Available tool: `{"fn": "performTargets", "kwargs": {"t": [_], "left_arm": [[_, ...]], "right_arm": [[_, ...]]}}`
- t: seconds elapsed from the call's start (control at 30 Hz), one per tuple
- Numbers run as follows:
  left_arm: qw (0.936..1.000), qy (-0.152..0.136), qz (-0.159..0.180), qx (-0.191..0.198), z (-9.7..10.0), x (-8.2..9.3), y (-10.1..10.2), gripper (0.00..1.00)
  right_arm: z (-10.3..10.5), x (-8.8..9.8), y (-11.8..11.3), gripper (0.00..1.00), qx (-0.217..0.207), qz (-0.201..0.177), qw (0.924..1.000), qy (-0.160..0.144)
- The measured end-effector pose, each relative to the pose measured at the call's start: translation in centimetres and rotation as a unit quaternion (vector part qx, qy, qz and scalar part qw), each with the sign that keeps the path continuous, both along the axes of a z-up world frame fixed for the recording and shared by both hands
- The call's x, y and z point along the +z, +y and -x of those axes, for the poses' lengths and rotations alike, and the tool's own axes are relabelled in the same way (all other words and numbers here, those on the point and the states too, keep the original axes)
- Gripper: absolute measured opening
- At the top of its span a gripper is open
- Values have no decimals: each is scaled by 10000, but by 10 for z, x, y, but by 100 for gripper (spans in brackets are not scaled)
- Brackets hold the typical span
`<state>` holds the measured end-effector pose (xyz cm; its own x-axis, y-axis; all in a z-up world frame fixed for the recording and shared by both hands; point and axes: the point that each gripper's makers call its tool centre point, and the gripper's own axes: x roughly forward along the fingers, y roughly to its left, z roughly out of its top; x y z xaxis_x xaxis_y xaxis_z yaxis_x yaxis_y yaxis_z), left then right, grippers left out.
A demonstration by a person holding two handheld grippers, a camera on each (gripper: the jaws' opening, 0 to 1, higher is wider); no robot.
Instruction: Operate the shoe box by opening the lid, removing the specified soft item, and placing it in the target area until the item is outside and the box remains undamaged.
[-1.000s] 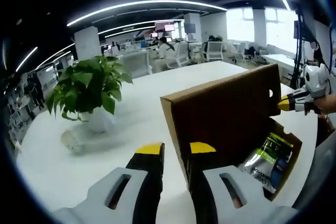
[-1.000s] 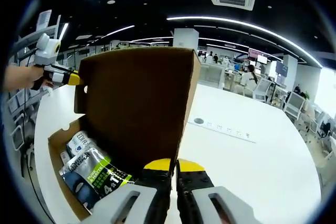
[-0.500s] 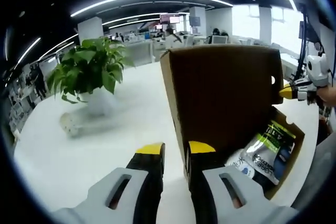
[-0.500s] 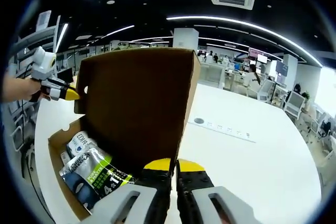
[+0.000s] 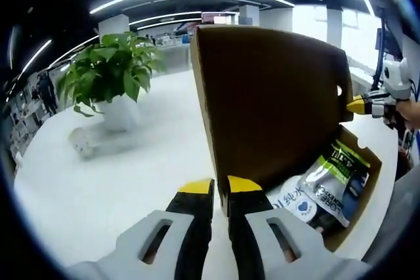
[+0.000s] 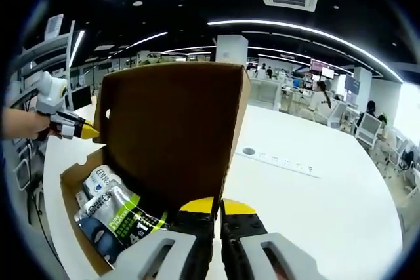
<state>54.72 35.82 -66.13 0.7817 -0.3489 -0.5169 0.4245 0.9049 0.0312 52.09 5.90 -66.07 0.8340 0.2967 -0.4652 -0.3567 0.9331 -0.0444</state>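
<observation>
Both hand-held grippers, left (image 5: 220, 187) and right (image 6: 217, 206), are clamped on the raised lid (image 6: 172, 132) of the brown cardboard shoe box (image 5: 357, 181) on the white counter (image 6: 308, 195).

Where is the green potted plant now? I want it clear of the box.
In the left gripper view, the green potted plant stands on the white table, apart from the brown cardboard shoe box to its right.

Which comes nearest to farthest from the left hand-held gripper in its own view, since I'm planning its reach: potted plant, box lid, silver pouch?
1. Box lid, upright, its edge at the left hand-held gripper.
2. Silver pouch, lower right, inside the box.
3. Potted plant, upper left, across the table.
</observation>
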Motion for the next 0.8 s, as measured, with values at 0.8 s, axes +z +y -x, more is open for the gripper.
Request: {"fn": "performTargets", "kwargs": {"t": [0.8], "left_arm": [[10000,-48,39,54,-1,0,3,1]], "right_arm": [[2,-2,2,0,-80,-130,9999,-55]]}}
